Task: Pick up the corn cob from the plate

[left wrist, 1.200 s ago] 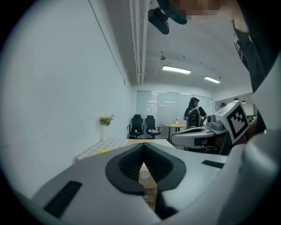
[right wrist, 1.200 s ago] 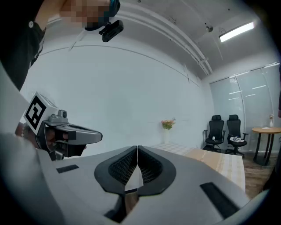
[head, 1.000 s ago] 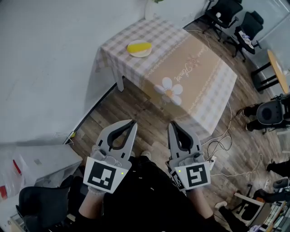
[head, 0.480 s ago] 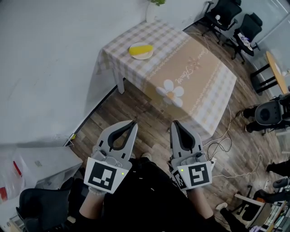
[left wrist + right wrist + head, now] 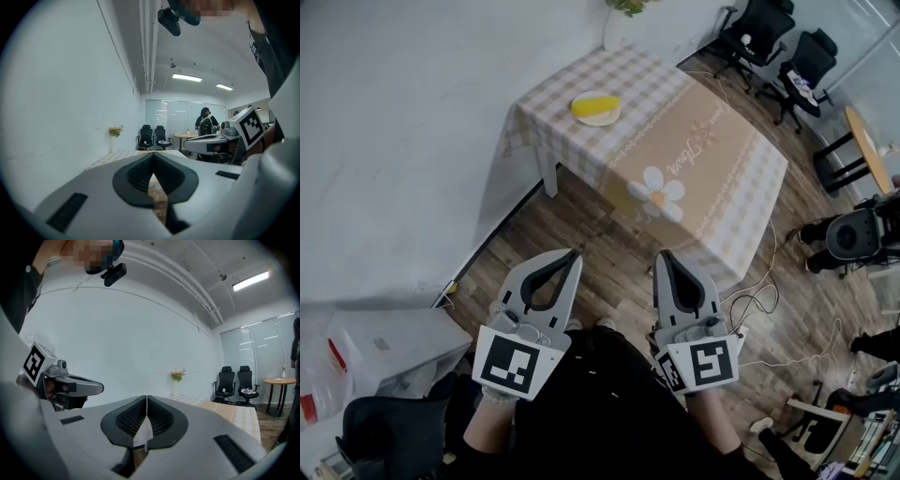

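A yellow corn cob (image 5: 593,103) lies on a pale plate (image 5: 598,118) near the far left corner of a table (image 5: 694,178) with a checked and beige cloth. Well short of the table, over the wooden floor, my left gripper (image 5: 575,253) is shut with nothing in it. My right gripper (image 5: 663,255) beside it is shut and empty too. In the left gripper view the tips (image 5: 153,155) meet, with the tabletop (image 5: 119,155) ahead. In the right gripper view the tips (image 5: 146,398) meet likewise, the table (image 5: 225,411) to the right.
A white wall (image 5: 403,141) runs along the left. Black office chairs (image 5: 769,33) stand beyond the table, cables (image 5: 759,300) lie on the floor to its right, and a flower vase (image 5: 114,136) stands at the table's far end. A person (image 5: 205,124) stands far off.
Both grippers stay shut and level. The table and plate have shifted slightly up and right in the head view as the person edges forward.
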Demonstrator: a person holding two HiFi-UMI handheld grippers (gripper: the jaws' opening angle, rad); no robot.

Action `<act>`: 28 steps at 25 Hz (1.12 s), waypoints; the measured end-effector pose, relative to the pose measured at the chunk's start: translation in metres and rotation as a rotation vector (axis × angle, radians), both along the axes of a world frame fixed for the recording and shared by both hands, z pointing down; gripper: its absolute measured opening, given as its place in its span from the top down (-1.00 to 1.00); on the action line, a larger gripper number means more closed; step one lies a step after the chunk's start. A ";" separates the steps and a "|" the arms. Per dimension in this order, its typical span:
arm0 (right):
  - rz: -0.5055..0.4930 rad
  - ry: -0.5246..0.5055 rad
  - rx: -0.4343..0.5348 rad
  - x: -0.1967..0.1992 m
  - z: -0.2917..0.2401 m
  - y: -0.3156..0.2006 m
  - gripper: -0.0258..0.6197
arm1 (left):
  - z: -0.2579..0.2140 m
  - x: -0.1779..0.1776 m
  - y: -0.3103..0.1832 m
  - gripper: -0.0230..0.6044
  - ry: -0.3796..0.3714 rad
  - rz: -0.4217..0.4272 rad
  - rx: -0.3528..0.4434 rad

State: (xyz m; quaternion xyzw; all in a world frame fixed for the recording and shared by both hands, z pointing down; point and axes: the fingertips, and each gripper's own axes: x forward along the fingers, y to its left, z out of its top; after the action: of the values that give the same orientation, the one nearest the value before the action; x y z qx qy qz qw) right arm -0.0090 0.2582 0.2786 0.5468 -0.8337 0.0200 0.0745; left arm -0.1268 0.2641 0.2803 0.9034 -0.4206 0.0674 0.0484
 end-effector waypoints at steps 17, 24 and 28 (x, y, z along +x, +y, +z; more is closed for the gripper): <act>0.002 0.012 0.003 -0.016 0.006 -0.008 0.79 | 0.007 -0.013 -0.012 0.89 0.012 0.011 0.014; -0.017 0.003 0.004 -0.013 0.007 -0.039 0.79 | 0.003 -0.009 -0.042 0.89 0.005 -0.008 0.021; -0.040 0.002 0.001 -0.010 0.008 -0.061 0.79 | 0.002 -0.003 -0.060 0.89 -0.004 -0.020 0.025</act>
State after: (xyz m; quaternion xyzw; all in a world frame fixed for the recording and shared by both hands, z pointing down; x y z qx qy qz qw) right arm -0.0185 0.1974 0.2866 0.5299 -0.8445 0.0177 0.0755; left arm -0.1303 0.2037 0.2821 0.8996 -0.4305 0.0635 0.0370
